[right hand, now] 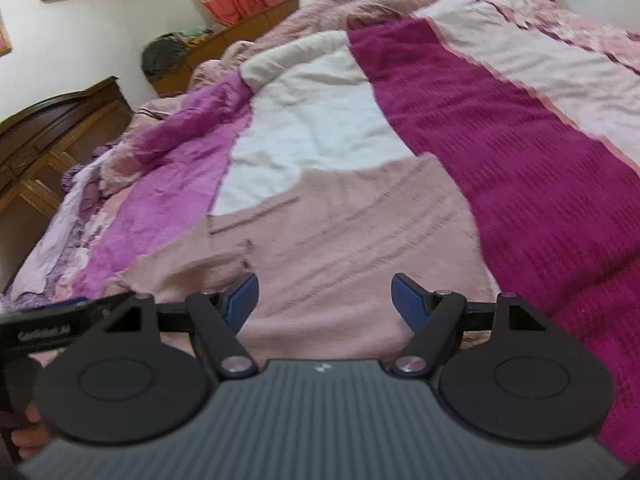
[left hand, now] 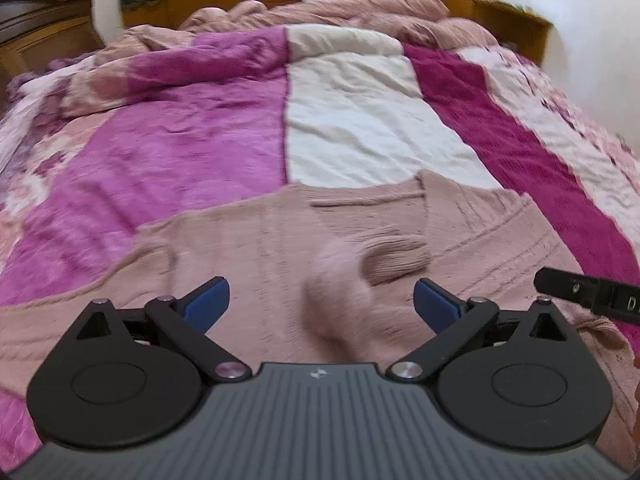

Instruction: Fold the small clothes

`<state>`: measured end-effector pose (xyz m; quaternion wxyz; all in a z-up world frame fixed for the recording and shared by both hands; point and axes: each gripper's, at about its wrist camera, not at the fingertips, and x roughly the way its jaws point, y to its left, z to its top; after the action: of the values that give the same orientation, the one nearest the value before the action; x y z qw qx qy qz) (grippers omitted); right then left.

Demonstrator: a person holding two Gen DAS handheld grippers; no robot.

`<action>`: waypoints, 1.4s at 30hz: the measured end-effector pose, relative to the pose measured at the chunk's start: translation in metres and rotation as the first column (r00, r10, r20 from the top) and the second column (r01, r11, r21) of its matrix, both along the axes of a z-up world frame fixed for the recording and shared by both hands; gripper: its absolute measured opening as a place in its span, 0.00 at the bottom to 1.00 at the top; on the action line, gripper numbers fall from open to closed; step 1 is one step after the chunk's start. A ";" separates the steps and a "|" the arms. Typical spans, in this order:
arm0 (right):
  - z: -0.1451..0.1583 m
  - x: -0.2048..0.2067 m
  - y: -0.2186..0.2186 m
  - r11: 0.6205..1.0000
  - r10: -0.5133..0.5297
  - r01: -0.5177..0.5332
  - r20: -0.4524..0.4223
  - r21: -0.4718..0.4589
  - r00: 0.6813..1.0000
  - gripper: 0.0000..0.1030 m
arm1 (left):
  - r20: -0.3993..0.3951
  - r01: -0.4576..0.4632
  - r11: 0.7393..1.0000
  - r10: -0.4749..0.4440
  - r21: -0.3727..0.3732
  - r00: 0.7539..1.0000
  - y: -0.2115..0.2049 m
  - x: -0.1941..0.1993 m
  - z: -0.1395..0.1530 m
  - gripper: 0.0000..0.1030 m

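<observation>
I had the pink knit sweater (left hand: 256,248) spread flat on the striped bedspread (left hand: 192,136), near the foot of the bed, because a wide soft surface let the garment lie smooth before any fold. My left gripper (left hand: 322,300) hovered low over its middle with both blue pads spread wide and nothing between them; a blurred ribbed cuff (left hand: 394,258) of a sleeve lay across the body just ahead of it. My right gripper (right hand: 324,300) sat just beside it over the sweater's right half, jaws equally wide and empty. I judged I held them side by side so each could take one edge, and that folding had barely begun
</observation>
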<state>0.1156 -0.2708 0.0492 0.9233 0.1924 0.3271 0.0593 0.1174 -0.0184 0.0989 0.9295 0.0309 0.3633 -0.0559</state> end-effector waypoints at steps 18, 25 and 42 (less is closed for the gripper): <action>-0.034 0.000 -0.005 0.999 0.007 -0.008 -0.017 -0.044 1.000 0.72 | -0.022 0.126 0.989 -0.125 0.080 0.992 -0.046 0.061 -0.050 0.12; -0.035 -0.001 -0.001 0.997 0.006 -0.007 -0.011 -0.071 1.000 0.72 | 0.079 -0.019 0.999 0.017 0.026 0.997 0.013 0.040 -0.022 0.12; -0.035 -0.002 0.009 0.992 0.007 -0.008 -0.009 -0.128 1.000 0.72 | -0.040 -0.199 0.977 0.196 -0.080 0.980 0.147 -0.011 -0.060 0.57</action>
<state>0.1140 -0.2619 0.0140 0.9321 0.1320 0.3349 0.0407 0.1061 0.1289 0.0385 0.9250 -0.0452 0.3766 0.0210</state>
